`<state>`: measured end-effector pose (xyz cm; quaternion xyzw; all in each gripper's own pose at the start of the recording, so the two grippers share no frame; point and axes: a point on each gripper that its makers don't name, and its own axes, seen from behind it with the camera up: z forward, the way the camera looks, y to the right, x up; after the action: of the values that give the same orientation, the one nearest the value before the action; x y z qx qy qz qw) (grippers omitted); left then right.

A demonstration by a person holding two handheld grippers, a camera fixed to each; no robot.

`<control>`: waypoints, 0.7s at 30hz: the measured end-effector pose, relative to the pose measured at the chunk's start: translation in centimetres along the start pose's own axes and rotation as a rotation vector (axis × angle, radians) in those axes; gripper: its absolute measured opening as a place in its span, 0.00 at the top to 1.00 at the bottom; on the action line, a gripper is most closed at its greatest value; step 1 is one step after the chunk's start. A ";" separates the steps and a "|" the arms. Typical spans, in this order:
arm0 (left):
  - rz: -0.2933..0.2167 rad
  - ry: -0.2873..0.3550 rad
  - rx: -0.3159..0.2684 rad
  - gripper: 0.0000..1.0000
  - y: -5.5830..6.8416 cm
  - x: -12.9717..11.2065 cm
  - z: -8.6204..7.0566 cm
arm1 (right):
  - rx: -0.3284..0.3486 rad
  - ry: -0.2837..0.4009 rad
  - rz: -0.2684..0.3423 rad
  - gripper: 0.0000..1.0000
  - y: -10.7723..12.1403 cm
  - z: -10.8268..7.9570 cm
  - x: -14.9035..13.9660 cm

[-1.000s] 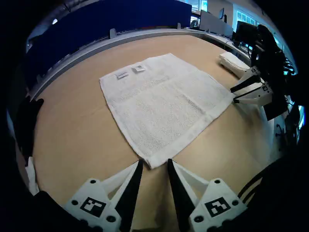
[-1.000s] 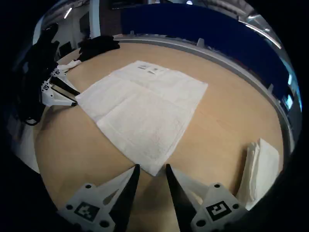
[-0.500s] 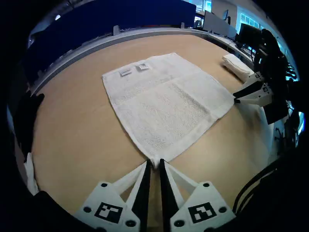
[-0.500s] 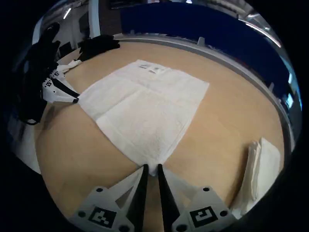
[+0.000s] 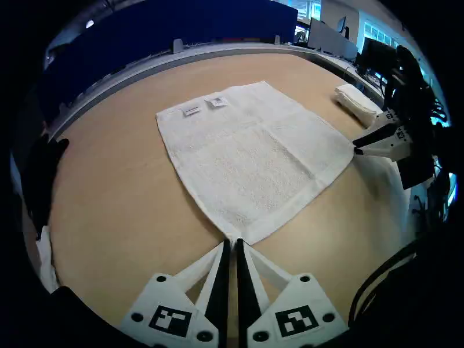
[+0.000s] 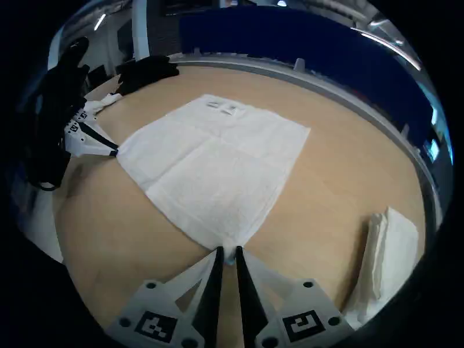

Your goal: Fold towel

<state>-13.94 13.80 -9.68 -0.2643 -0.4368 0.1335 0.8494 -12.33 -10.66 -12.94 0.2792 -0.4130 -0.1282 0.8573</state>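
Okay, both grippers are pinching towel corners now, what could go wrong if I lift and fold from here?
1. The left gripper and right gripper each pinch just the very tip of a corner of the white towel, so a corner may slip out on lifting.
2. The folded towel stack lies close beside the right gripper; a wide swing might knock it.

Towel flat on the table, one corner in each set of jaws.
It spreads ahead of the left gripper, its near corner pinched between those jaws; the right gripper pinches the neighbouring corner. A folded stack lies on the table to the right of the right jaws, apart from the towel.
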 end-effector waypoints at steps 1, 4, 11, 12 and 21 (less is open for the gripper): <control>-0.007 0.001 -0.001 0.92 0.0 0.1 -0.2 | 0.000 0.003 -0.001 0.84 0.0 -0.2 0.2; -0.029 0.008 -0.004 0.92 0.0 0.5 -0.8 | 0.001 0.013 -0.004 0.84 0.0 -0.8 0.7; -0.078 0.019 -0.001 0.92 0.1 1.3 -2.9 | 0.004 0.044 -0.021 0.84 -0.2 -2.7 2.3; -0.084 0.019 -0.003 0.92 0.2 1.4 -3.3 | 0.004 0.049 -0.024 0.84 -0.3 -3.1 2.5; -0.119 0.024 -0.017 0.92 1.2 2.0 -6.6 | 0.010 0.095 -0.039 0.84 -1.2 -6.8 5.0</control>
<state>-7.40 13.50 -12.15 -0.2466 -0.4426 0.0760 0.8588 -3.89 -11.30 -13.88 0.2971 -0.3669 -0.1293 0.8720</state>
